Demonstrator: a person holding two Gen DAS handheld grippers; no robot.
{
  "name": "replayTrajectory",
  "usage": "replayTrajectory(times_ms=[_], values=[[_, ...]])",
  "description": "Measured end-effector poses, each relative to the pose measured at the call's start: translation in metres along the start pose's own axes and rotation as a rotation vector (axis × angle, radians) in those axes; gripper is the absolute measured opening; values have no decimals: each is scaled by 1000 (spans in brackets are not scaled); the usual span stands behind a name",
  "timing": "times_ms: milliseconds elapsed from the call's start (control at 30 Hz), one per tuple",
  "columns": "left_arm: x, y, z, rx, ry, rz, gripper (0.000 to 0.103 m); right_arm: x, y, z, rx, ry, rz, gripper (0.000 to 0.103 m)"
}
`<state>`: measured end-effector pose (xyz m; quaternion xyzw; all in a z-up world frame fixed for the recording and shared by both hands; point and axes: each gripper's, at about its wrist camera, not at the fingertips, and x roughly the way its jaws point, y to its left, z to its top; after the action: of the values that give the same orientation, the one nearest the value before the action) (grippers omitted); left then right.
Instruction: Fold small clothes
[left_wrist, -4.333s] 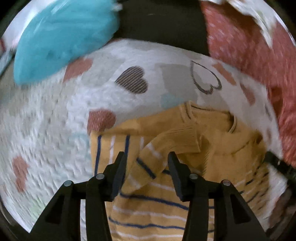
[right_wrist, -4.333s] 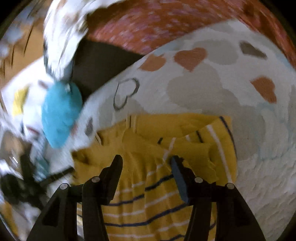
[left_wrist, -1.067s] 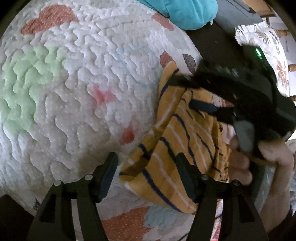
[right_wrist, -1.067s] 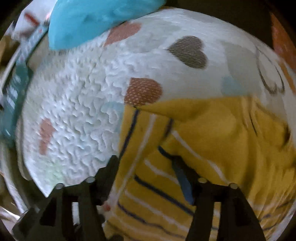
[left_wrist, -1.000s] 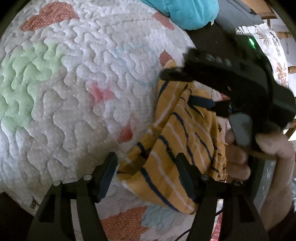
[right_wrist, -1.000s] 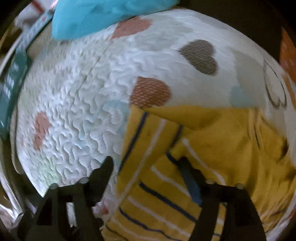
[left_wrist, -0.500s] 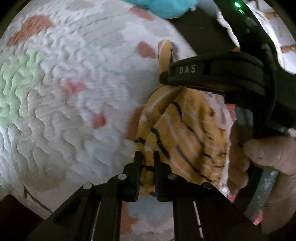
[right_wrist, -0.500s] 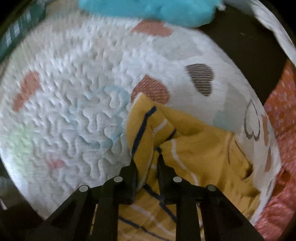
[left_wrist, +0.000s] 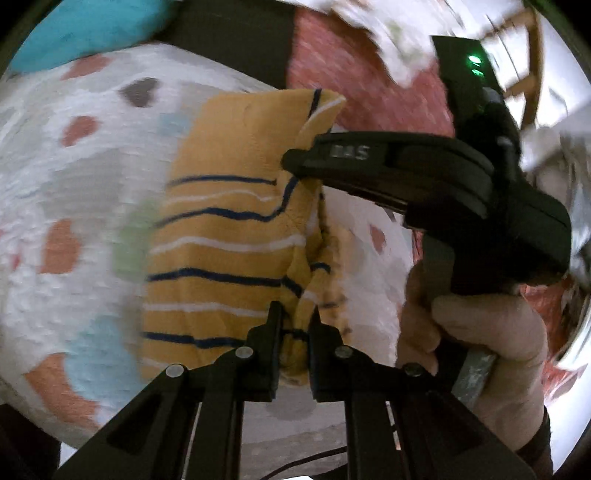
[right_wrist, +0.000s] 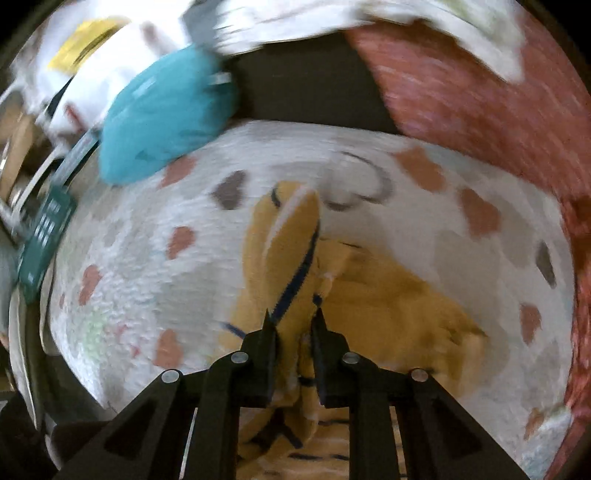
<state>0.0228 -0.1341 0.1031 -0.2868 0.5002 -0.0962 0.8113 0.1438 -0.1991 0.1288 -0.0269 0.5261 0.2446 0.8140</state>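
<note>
A small mustard-yellow sweater (left_wrist: 229, 236) with navy and white stripes is lifted off a white quilt with heart patches (left_wrist: 74, 206). My left gripper (left_wrist: 293, 332) is shut on the sweater's near edge. My right gripper (right_wrist: 293, 325) is shut on another edge of the sweater (right_wrist: 291, 258), which folds upward between its fingers. In the left wrist view the right gripper (left_wrist: 295, 162) pinches the sweater's far corner, with the person's hand (left_wrist: 480, 339) on its handle.
A turquoise cushion (right_wrist: 166, 125) lies at the quilt's far left. A red-brown blanket (right_wrist: 480, 103) lies at the far right. A dark gap (right_wrist: 310, 88) runs behind the quilt. A green box (right_wrist: 44, 236) stands at the left edge.
Both grippers closed on the sweater's edge about half a second ago. They have since lifted it and carried it over, so the striped panel now hangs spread between them.
</note>
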Motion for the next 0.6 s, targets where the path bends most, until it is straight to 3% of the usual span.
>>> replayTrajectory(times_ms=[100,267,333,400,500,600], values=[[31,-32,-8,63,49,12,12,1,-59,-14,104,7,-7,17],[36,-37,-29,117,105,14,13,19,-127,-37,240,40,0,17],[31,-24,-34,105,120,33,13,29,-138,-46,270,34,21,23],[21,-12,-39,88,131,59,13,32,-142,-51,276,21,-10,30],[0,12,-49,41,128,99,18,14,-145,-56,272,-27,-89,36],[-16,37,-59,14,106,152,21,-20,-146,-66,276,-110,-70,36]])
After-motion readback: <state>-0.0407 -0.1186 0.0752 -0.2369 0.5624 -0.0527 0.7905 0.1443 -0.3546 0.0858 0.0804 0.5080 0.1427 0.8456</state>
